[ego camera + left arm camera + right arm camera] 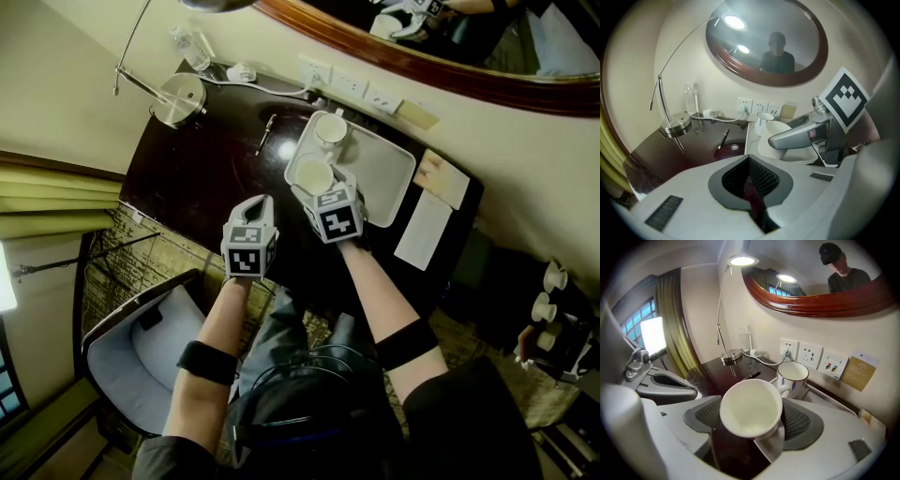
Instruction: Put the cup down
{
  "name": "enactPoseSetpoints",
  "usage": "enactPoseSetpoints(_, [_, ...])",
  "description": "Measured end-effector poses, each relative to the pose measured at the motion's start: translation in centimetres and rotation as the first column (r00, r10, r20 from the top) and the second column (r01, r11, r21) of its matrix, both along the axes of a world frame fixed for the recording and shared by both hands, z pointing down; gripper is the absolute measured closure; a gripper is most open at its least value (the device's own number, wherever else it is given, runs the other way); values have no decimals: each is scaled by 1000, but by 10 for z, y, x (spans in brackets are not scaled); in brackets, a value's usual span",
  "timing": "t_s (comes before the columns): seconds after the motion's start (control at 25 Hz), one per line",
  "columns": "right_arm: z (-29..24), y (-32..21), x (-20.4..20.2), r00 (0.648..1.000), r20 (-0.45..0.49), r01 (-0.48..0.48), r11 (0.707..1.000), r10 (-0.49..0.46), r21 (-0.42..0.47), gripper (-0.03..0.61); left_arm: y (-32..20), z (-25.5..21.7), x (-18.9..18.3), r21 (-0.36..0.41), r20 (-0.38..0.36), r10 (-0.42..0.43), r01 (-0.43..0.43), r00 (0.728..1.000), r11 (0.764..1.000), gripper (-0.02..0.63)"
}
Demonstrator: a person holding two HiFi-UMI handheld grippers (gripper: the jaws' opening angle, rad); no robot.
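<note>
Your right tongs [753, 420] clamp the cup [749, 404] over the tray's [384, 164] near corner, a mug [793, 376] just beyond; your left tongs [751, 187] sit shut and empty.

Cup held in my right gripper [754, 418]
My fingers [802, 420] clamp the tilted white cup [751, 408], its mouth facing me; a mug [792, 377] stands behind it on the tray [819, 397].

The right half of the white rectangular tray [389, 173] looks bare to me; a blue-marked white ceramic mug [330, 129] blocks its far left corner. The dark wooden surface [192, 183] lies open toward its near edge, below a round metal lamp base [180, 98] and a black pen [266, 133].
</note>
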State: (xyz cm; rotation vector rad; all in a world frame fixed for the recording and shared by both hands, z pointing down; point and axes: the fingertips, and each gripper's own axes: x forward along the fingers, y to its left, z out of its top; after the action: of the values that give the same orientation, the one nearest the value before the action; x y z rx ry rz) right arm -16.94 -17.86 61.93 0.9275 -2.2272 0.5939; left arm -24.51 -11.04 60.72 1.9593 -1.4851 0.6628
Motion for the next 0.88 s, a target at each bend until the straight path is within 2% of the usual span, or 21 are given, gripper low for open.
enactPoseSetpoints(0.2, [10, -17, 7, 981, 4, -193, 981, 193, -17, 163, -6, 4, -8, -1, -5, 1, -1, 1000, 1000, 612])
enactPoseSetpoints(0.36, [16, -25, 10, 957, 10, -290, 957, 290, -26, 163, -6, 8, -16, -6, -4, 3, -3, 1000, 1000, 612])
enactPoseSetpoints(0.64, [24, -34, 6, 921, 28, -388, 921, 389, -36, 161, -7, 16, -29, -4, 4, 1, -1, 1000, 1000, 612])
enactPoseSetpoints(0.88, [29, -36, 1, 903, 26, -428, 903, 429, -36, 158, -6, 18, -32, -15, -5, -1, 1, 1000, 1000, 612])
